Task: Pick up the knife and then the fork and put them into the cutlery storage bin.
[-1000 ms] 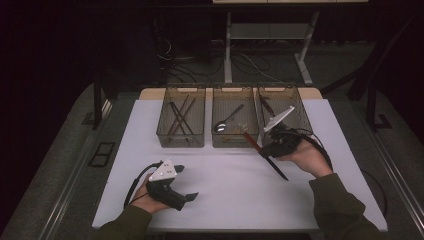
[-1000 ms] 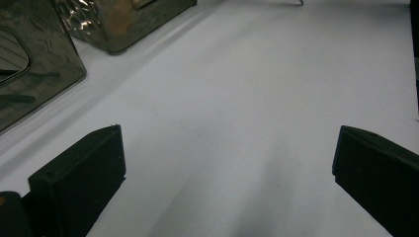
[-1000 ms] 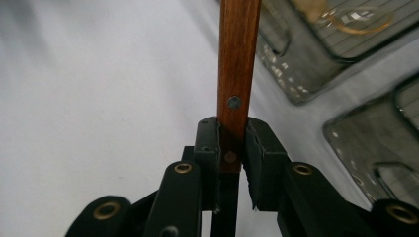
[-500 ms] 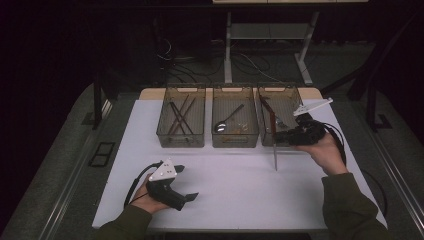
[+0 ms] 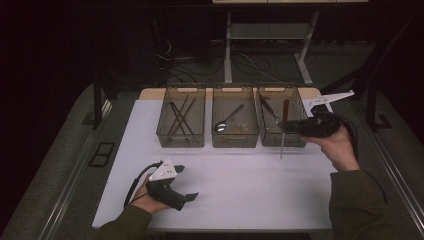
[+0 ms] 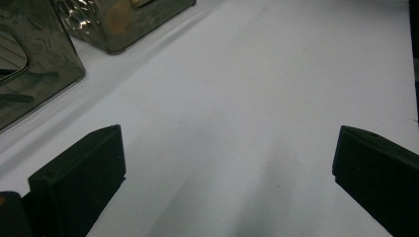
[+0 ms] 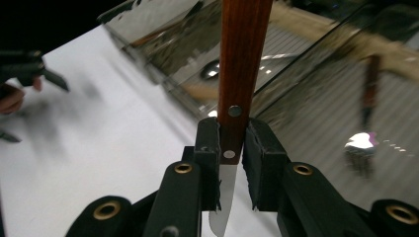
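since a sec ago: right gripper [image 5: 295, 126] swung the knife [image 5: 283, 131] up, blade hanging over right bin [image 5: 280, 141] for the drop | jaws clamped on its wooden handle | left gripper [image 5: 184, 186] parked on tabletop [image 5: 240, 180], jaws wide, empty

A white rectangular table top [image 5: 235, 185] lies under direct light, with the surrounding room in near darkness. A strip of pale wooden edge [image 5: 150, 93] shows at the table's far side. Grey speckled carpet floor [image 5: 60, 165] borders the table on both sides. Beyond the far edge stands a light grey metal frame with two legs and a crossbar [image 5: 270, 35], and black cables [image 5: 175, 60] lie tangled on the floor left of it.
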### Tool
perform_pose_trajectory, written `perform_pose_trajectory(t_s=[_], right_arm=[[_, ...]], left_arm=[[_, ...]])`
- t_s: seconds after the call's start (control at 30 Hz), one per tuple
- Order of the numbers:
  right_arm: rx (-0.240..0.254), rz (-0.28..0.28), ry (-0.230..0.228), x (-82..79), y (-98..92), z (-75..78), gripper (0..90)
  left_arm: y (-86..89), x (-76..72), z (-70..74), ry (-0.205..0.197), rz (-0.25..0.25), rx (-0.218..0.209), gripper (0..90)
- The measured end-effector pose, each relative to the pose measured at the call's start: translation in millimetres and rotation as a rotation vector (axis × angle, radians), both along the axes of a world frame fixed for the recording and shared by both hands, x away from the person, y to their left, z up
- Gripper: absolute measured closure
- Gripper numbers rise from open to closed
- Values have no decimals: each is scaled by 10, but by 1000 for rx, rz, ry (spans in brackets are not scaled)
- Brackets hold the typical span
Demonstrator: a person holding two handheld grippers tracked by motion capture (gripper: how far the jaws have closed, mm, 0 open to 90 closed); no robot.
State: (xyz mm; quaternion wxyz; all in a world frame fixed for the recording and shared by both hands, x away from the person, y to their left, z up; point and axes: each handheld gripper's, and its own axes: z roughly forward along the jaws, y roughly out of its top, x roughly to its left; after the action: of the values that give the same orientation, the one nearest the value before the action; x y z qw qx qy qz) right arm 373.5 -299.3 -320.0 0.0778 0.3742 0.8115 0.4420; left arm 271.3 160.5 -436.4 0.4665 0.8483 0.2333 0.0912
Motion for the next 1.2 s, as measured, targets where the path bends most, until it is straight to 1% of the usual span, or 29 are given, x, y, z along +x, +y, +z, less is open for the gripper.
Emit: perform_pose_trajectory(t_s=[0.1,0.2,0.27,0.37,0.43,0.47,0.5,0.53,0.63,0.7,0.77,0.87,0.93,0.97,1.0,1.07,1.13,1.2], right_arm=[[11,-33,-30,51,-87,132,771],[17,-70,-59,110,-148,300,771],[6,-96,-90,154,-173,410,771],[-34,-142,-124,246,-196,538,771],[-85,-177,-147,337,-216,587,771],[-98,-193,-146,367,-225,592,771],[-114,-210,-151,411,-241,588,771],[-127,-224,-148,457,-261,573,771],[-157,-260,-117,579,-302,474,770],[-184,-269,-93,645,-315,389,771],[-191,-267,-57,690,-321,304,770],[-253,-271,4,752,-299,138,770],[-264,-275,34,778,-296,39,770],[-260,-271,48,789,-299,-3,770],[-261,-268,58,794,-299,-31,770],[-278,-269,76,804,-297,-86,770],[-286,-267,87,811,-297,-118,770],[-279,-269,88,810,-300,-122,770]], left_arm=[[0,0,1,-1,-1,1,0],[1,1,0,-1,0,-1,0],[1,0,0,0,0,-1,0],[2,0,1,-1,0,-1,0],[2,-1,0,0,1,-3,0],[2,-1,1,0,1,-2,0],[2,-1,0,1,1,-3,0],[2,0,0,1,0,-2,0],[2,0,0,2,0,-3,0],[-1,-2,-3,5,2,-10,0],[3,1,-1,3,-3,-2,0],[2,1,-1,2,-7,0,0],[1,-2,0,2,-8,-2,0],[1,-2,0,2,-7,-2,0],[2,-2,0,2,-8,-2,0],[1,0,-1,4,-8,-1,0],[-1,-1,-4,6,-8,-3,0],[-2,-1,-4,7,-7,-3,0]])
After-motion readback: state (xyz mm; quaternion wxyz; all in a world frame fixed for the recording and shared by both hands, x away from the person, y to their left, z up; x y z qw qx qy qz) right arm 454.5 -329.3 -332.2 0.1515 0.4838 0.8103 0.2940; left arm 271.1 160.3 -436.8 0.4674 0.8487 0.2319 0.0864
